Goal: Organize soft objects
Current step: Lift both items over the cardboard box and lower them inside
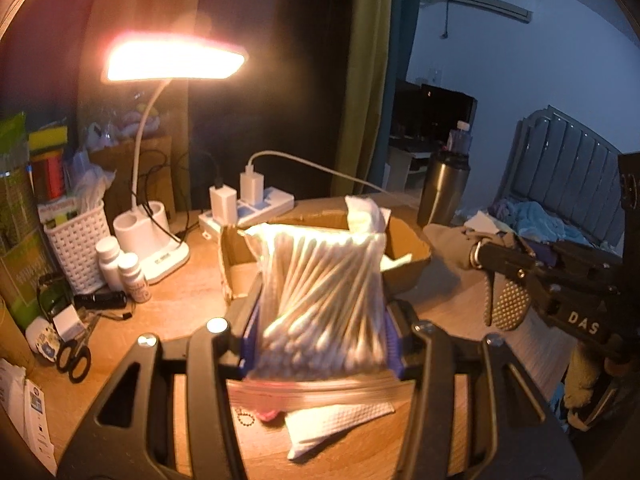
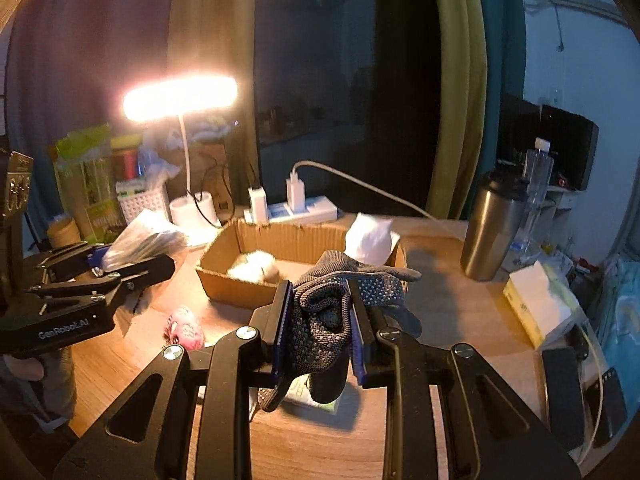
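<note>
The left gripper (image 1: 320, 320) is clamping a clear zip bag of cotton swabs (image 1: 324, 292), light and slippery, at frame centre before the open cardboard box (image 1: 404, 240). The right gripper (image 2: 320, 320) is pinching a limp grey dotted glove (image 2: 332, 312) mid-bunch, centre frame.

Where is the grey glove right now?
The grey glove is clamped in the right gripper, held above the desk just in front of the cardboard box.
</note>
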A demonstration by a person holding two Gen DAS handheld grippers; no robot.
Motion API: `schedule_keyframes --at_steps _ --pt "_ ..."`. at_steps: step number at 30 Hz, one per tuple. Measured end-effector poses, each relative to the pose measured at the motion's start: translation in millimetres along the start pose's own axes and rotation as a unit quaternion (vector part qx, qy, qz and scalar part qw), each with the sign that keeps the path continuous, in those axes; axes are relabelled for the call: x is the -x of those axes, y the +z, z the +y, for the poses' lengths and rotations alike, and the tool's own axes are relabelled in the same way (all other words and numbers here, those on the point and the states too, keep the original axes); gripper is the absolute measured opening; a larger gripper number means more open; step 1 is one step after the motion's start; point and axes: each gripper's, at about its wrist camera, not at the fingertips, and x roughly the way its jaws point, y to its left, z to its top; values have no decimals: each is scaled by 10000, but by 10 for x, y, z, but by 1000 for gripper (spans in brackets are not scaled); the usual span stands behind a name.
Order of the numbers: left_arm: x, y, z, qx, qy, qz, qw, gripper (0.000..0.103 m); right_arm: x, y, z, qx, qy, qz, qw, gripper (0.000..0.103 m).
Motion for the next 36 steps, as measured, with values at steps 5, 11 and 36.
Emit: schedule_keyframes --at_steps 5,11,36 --pt "47 116 -51 -78 51 -120 9999 51 98 107 -3 58 110 -224 9997 27" --pt "133 278 -124 -202 102 -372 9991 51 112 240 -27 98 178 -407 9990 27" --pt "-417 694 -69 -62 97 -690 9976 51 -322 615 -318 123 114 -456 9988 27"
